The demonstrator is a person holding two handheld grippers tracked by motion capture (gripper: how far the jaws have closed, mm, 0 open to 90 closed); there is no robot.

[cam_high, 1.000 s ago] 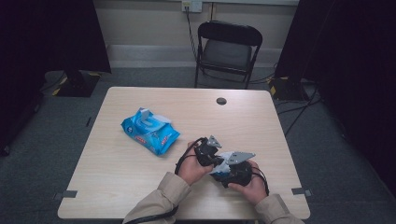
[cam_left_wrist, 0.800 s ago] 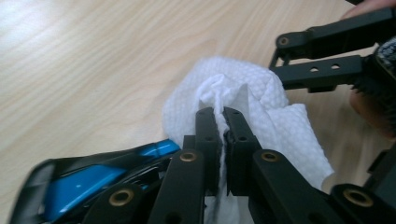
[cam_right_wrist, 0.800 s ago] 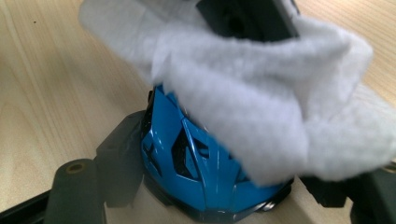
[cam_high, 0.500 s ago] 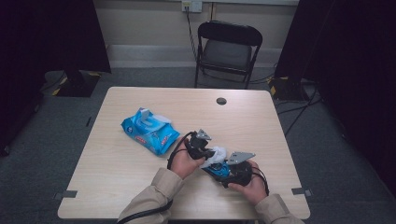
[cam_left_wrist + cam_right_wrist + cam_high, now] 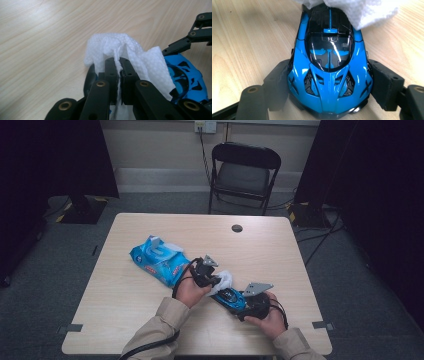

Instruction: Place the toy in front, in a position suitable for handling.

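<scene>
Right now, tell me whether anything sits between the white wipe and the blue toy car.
Nothing visible does. The crumpled white wet wipe, pinched in the left tool, already lies over one end of the glossy blue toy car, which the right tool clamps by its sides.

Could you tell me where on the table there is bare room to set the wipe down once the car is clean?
Bare patches: the table's left front corner, below the wipes pack; the far right, between the black disc and the right edge. Crowded: the front middle, where the left gripper pinches the wipe against the car held by the right gripper.
</scene>
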